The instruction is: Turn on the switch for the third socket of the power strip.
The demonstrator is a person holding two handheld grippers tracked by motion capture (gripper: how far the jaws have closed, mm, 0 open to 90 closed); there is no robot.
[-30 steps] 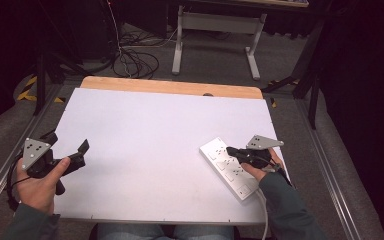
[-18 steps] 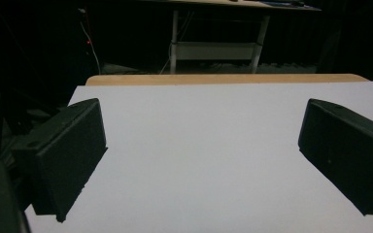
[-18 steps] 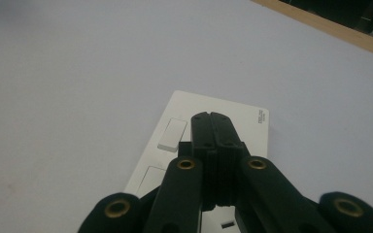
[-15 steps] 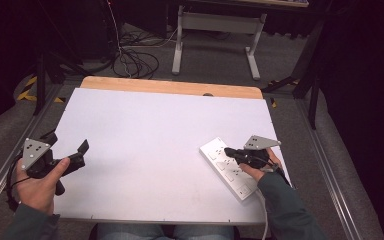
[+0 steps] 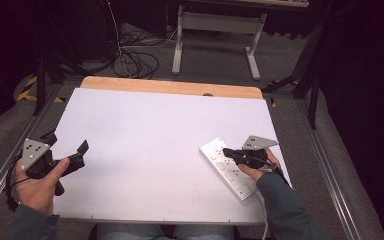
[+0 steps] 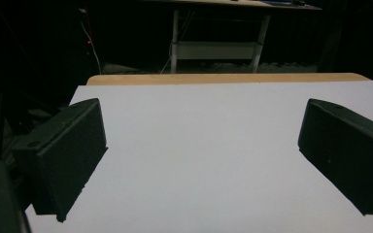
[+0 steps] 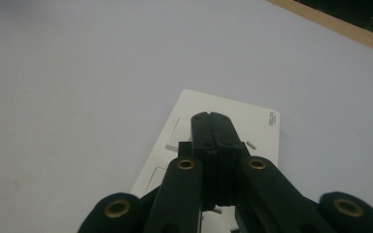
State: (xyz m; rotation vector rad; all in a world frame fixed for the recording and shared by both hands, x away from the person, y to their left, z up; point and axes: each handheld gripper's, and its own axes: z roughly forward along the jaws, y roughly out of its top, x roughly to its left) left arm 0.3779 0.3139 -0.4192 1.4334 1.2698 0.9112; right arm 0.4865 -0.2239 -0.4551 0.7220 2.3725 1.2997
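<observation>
Power strip (image 5: 228,166) lying diagonally at the bench's (image 5: 145,140) right front, directly beneath the clenched right tool (image 5: 228,153), seemingly pressing it; left tool (image 5: 80,152) released, well apart.

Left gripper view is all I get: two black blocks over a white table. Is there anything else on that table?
Observer: Yes, a white power strip lies near the table's right front corner.
Operator: Is anybody touching it?
Observer: The right claw has its tips over the strip, with both jaws pressed together; whether they touch it I cannot tell.
Operator: And the blocks that I see, what are they?
Observer: They are the jaws of the left claw, held wide apart above the table's left front edge by the person's left hand.
</observation>
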